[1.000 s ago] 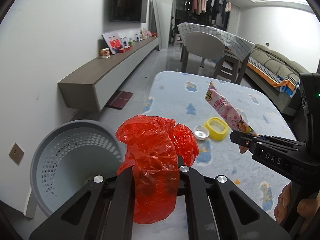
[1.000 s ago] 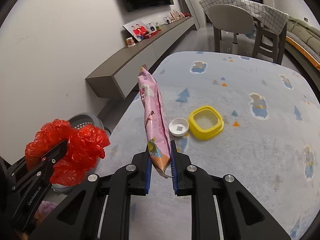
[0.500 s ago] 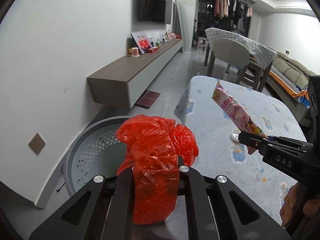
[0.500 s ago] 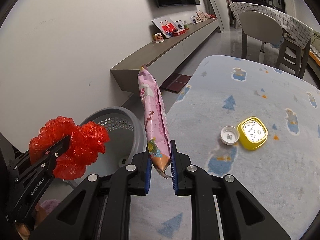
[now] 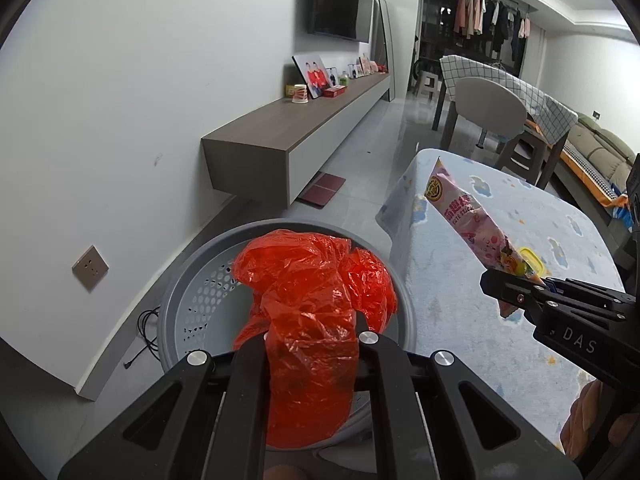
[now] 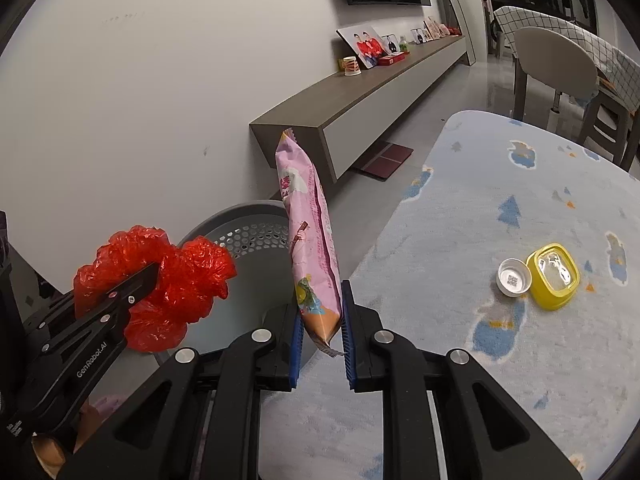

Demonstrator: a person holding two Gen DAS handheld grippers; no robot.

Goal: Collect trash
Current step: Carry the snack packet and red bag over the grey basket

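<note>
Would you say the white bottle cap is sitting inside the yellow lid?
No, the white bottle cap lies on the table beside the yellow lid.

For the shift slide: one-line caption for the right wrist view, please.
Right gripper clamps a pink snack wrapper upright beside the grey basket; left gripper holds a crumpled red plastic bag.

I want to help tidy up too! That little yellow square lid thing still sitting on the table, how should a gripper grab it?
Probably from straight above, closing on two opposite side walls of the yellow lid. It lies flat on the table, so only its raised rim offers a hold. Pinch the sides that face away from the white cap, which sits right against it.
</note>
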